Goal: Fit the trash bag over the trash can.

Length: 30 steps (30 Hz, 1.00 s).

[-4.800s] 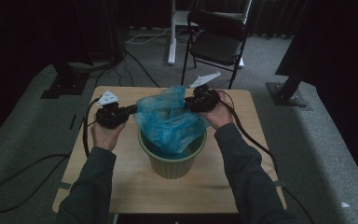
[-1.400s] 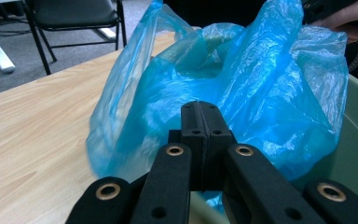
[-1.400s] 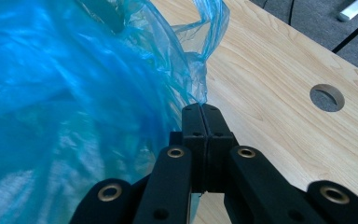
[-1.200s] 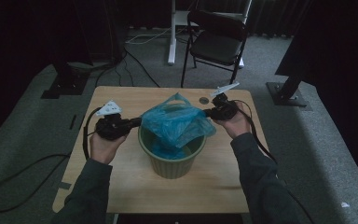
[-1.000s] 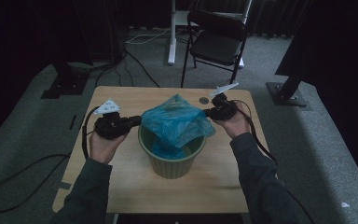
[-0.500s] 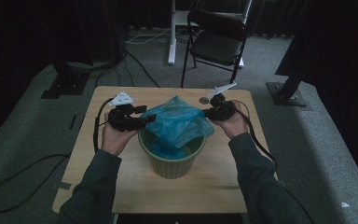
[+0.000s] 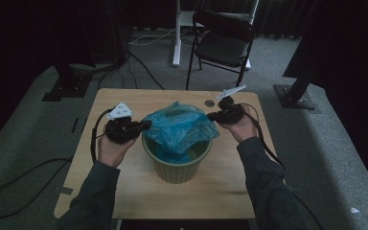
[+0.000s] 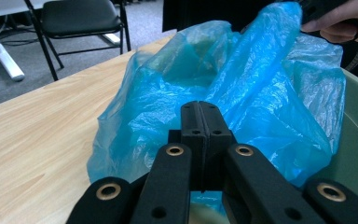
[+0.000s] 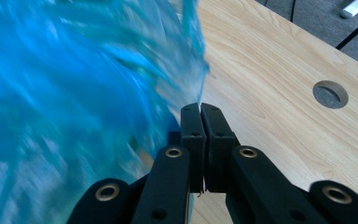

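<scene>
The crumpled blue plastic bag (image 7: 178, 128) sits half inside the round green plastic bin (image 7: 176, 165). Left of the bin, the left gripper (image 7: 143, 125) has just been closing, its jaws now pinched on the bag's edge; right of the bin, the right gripper (image 7: 212, 116) is clamped on the opposite edge. Judging by this, lining the bin is under way: next, both edges need stretching outward and down over the bin's rim
</scene>
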Tool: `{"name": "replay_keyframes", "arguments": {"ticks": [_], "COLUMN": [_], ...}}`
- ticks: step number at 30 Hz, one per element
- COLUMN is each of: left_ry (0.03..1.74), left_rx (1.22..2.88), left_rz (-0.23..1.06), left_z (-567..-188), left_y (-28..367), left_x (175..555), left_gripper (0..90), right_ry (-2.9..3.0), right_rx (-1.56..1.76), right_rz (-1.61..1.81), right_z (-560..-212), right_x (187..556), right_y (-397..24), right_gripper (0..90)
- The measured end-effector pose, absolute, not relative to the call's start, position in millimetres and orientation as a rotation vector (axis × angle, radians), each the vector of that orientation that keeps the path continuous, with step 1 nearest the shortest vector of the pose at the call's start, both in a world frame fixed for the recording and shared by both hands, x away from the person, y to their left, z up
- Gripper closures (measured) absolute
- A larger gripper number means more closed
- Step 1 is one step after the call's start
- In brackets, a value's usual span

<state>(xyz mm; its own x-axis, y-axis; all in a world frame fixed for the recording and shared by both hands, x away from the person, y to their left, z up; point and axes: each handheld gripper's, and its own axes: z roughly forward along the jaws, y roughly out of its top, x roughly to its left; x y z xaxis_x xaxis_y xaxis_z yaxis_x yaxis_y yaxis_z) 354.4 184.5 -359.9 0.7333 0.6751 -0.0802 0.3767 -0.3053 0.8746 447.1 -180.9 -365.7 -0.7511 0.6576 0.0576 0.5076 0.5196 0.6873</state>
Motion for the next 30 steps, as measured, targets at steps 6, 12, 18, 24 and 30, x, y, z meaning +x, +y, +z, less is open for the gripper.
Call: {"name": "replay_keyframes", "arguments": {"ticks": [6,12,18,24,30], "left_ry": [0.832,0.835,0.822,0.804,0.791], "left_rx": [1.908,1.903,1.908,1.915,1.915], "left_rz": [0.352,0.354,0.355,0.351,0.338], "left_z": [-369,-371,-369,-369,-370], "left_y": [203,203,197,190,186], "left_x": [344,344,346,345,342], "left_gripper": [89.7,89.6,89.6,89.4,89.3], "right_ry": [2.552,2.525,2.473,2.45,2.47], "right_rx": [1.008,1.022,0.969,0.922,0.842], "right_rz": [1.049,1.084,1.15,1.236,1.318], "right_z": [-369,-364,-344,-332,-325], "right_x": [446,446,440,430,420], "right_y": [-187,-187,-185,-190,-191], "right_gripper": [89.0,84.0,71.3,67.8,60.4]}}
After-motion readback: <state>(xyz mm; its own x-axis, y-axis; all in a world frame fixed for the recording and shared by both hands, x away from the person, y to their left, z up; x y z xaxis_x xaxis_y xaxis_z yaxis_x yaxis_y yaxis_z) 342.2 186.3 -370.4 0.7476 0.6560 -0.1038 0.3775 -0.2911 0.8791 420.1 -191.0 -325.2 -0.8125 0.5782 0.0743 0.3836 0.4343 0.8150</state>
